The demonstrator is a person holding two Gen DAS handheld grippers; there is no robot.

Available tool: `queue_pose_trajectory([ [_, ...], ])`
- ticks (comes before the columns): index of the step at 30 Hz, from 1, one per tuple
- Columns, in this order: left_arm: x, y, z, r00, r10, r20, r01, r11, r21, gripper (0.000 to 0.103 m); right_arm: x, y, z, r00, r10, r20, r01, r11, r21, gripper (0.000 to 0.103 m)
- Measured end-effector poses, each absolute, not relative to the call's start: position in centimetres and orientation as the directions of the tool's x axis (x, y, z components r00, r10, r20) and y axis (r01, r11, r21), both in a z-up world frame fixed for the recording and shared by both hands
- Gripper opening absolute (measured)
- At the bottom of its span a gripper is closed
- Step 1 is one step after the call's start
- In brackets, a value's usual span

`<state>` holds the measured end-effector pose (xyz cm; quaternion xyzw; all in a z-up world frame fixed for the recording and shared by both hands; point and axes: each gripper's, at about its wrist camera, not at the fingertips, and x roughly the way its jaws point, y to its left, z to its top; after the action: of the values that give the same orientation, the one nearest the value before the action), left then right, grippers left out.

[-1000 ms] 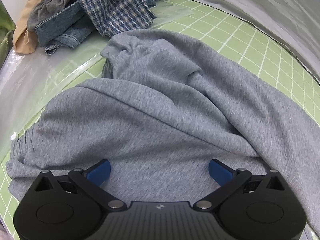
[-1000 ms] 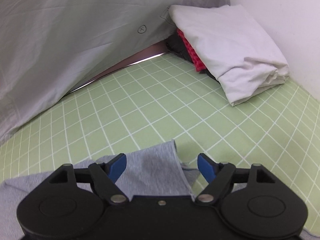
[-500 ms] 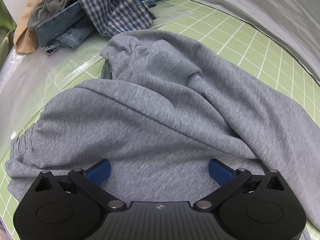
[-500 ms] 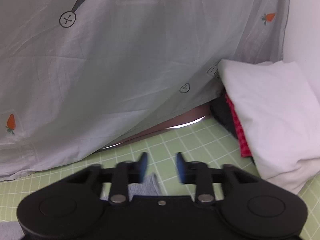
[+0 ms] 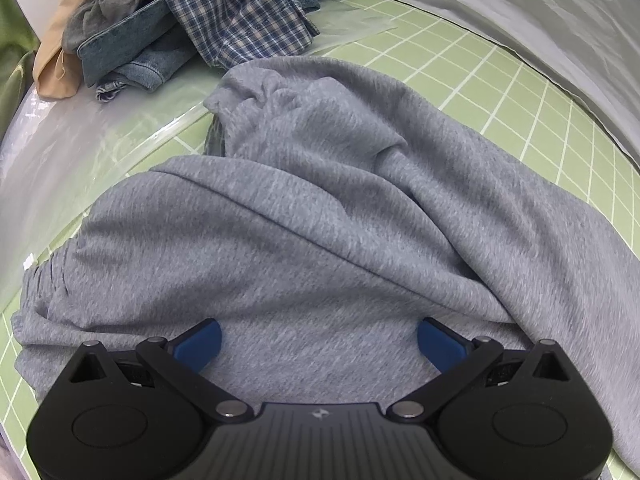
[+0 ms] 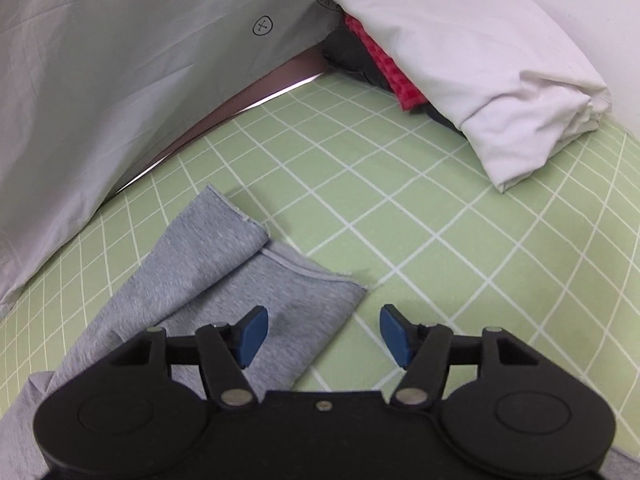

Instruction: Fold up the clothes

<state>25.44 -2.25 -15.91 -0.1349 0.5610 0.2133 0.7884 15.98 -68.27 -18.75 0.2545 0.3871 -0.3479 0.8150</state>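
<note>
- Left gripper (image 5: 318,338): I hold it low over the grey sweatshirt (image 5: 320,208), jaws spread wide, nothing pinched between the blue pads (image 5: 198,342); the cloth lies under and between them
- Right gripper (image 6: 320,336): jaws part-way apart and closing; the nearer cuff corner (image 6: 320,300) lies partly between them, yet the pads do not press on it
- Grey sweatshirt: spread in loose ridges across the green gridded mat (image 5: 520,92); its two sleeve ends (image 6: 224,236) lie overlapped on the mat in the right wrist view, well apart from the folded stack
- Step in hand, as I judge it: taking the sleeve end so as to carry it over the body. To do it well I would bring the right pads squarely over the hem edge, catch both layers of the cuff, and let the left gripper pin the body so that it does not drag
- Risk, as I judge it: a shallow bite would take one layer only and let the sleeve unroll
- Surface: mat ruled in white squares, useful for lining up edges; a clear plastic sheet (image 5: 60,152) covers its left margin
- Room: unfolded pile (image 5: 192,28) of plaid, denim and tan cloth at far left; folded stack (image 6: 472,64), white over red and dark, at far right; a pale printed sheet (image 6: 120,60) hangs behind
</note>
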Motion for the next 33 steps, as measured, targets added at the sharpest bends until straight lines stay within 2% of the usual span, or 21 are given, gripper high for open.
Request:
queue_pose_trajectory([
  [1, 25.5, -2.3, -15.9, 0.278, 0.185, -0.942, -0.490, 0.872, 0.027, 0.103, 16.2, -68.1, -18.7, 0.451, -0.372, -0.811, 0.762, 0.634, 0.133, 0.062],
  [2, 25.5, -2.3, -15.9, 0.277, 0.185, -0.943, -0.491, 0.871, 0.027, 0.103, 16.4, -68.0, -18.7, 0.450, -0.371, -0.812, 0.756, 0.642, 0.125, 0.049],
  [3, 25.6, -2.3, -15.9, 0.277, 0.186, -0.943, -0.492, 0.870, 0.027, 0.103, 16.5, -67.9, -18.6, 0.460, -0.361, -0.811, 0.742, 0.659, 0.127, 0.026],
  [5, 25.6, -2.3, -15.9, 0.278, 0.186, -0.942, -0.492, 0.870, 0.026, 0.103, 16.6, -68.0, -18.4, 0.474, -0.337, -0.813, 0.714, 0.687, 0.132, 0.002],
  [7, 25.6, -2.3, -15.9, 0.278, 0.186, -0.943, -0.492, 0.870, 0.026, 0.103, 15.7, -67.8, -17.5, 0.492, -0.360, -0.793, 0.700, 0.705, 0.114, 0.002],
  [10, 25.4, -2.5, -16.0, 0.277, 0.186, -0.943, -0.495, 0.868, 0.025, 0.103, 12.1, -67.7, -13.9, 0.487, -0.489, -0.723, 0.747, 0.662, 0.055, 0.002],
  [13, 25.3, -2.6, -16.0, 0.281, 0.188, -0.941, -0.496, 0.868, 0.026, 0.103, 8.6, -68.4, -12.7, 0.410, -0.551, -0.726, 0.807, 0.590, 0.008, 0.002],
  [15, 25.3, -2.6, -15.9, 0.279, 0.187, -0.942, -0.495, 0.868, 0.026, 0.103, 7.4, -69.2, -14.2, 0.334, -0.555, -0.762, 0.821, 0.569, -0.054, 0.005],
  [16, 25.3, -2.6, -15.9, 0.277, 0.186, -0.943, -0.495, 0.869, 0.026, 0.103, 7.0, -69.4, -14.8, 0.308, -0.554, -0.773, 0.824, 0.562, -0.074, 0.009],
  [18, 25.3, -2.6, -15.9, 0.275, 0.185, -0.943, -0.496, 0.868, 0.026, 0.103, 6.3, -69.0, -14.6, 0.323, -0.570, -0.755, 0.821, 0.566, -0.076, 0.034],
  [20, 25.3, -2.7, -15.9, 0.276, 0.187, -0.943, -0.499, 0.866, 0.026, 0.103, 6.1, -68.1, -14.4, 0.358, -0.573, -0.737, 0.808, 0.586, -0.063, 0.044],
  [23, 25.3, -2.7, -15.9, 0.277, 0.189, -0.942, -0.500, 0.866, 0.026, 0.103, 7.8, -66.5, -14.8, 0.454, -0.488, -0.746, 0.743, 0.669, 0.014, 0.042],
  [27, 25.3, -2.7, -15.9, 0.277, 0.188, -0.942, -0.499, 0.866, 0.026, 0.103, 11.3, -64.3, -16.4, 0.506, -0.372, -0.778, 0.662, 0.746, 0.073, 0.031],
  [33, 25.5, -2.7, -15.9, 0.272, 0.185, -0.944, -0.499, 0.866, 0.026, 0.103, 15.1, -62.5, -18.2, 0.521, -0.313, -0.794, 0.607, 0.790, 0.086, 0.033],
])
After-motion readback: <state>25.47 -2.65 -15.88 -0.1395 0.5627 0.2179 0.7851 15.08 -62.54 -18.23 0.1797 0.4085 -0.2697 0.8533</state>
